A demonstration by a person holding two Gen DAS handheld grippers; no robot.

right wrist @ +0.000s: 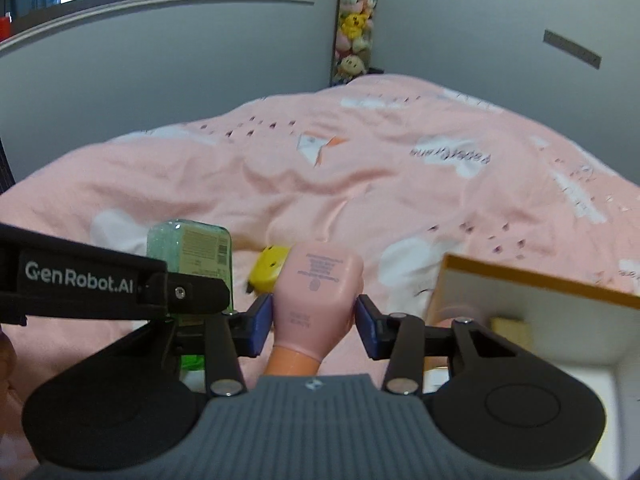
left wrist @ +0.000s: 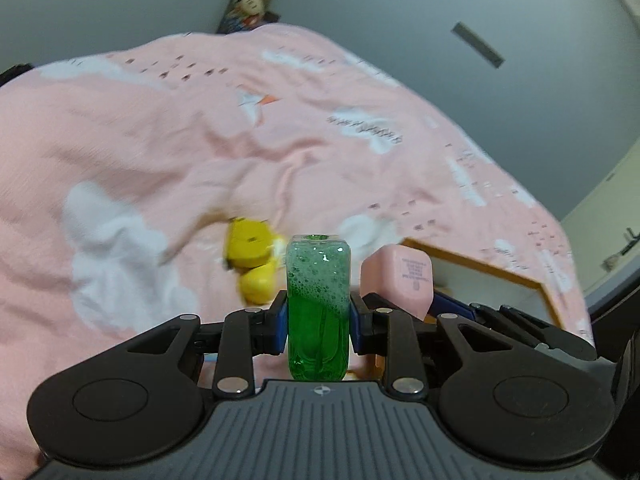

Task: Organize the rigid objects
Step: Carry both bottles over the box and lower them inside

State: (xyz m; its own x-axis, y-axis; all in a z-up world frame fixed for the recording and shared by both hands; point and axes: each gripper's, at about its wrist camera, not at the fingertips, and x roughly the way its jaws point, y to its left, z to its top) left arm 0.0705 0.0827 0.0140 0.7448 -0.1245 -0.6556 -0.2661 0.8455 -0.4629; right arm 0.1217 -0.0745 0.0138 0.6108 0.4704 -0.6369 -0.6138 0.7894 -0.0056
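My left gripper (left wrist: 319, 320) is shut on a clear bottle of green foamy liquid (left wrist: 318, 300), its blue pads pressing both sides, and holds it above the pink bedcover (left wrist: 160, 140). My right gripper (right wrist: 314, 324) is shut on a pink bottle (right wrist: 316, 296) held bottom up, with its orange cap toward the camera. The two bottles hang side by side: the pink bottle (left wrist: 396, 280) shows right of the green one, and the green bottle (right wrist: 192, 248) shows left in the right wrist view. A yellow toy (left wrist: 252, 258) (right wrist: 270, 268) lies on the cover behind them.
An open box with an orange-brown rim (right wrist: 540, 280) (left wrist: 480, 268) and white inside stands at the right on the bed, with a small beige item (right wrist: 510, 330) in it. Grey walls surround the bed. A column of plush toys (right wrist: 354, 28) hangs in the far corner.
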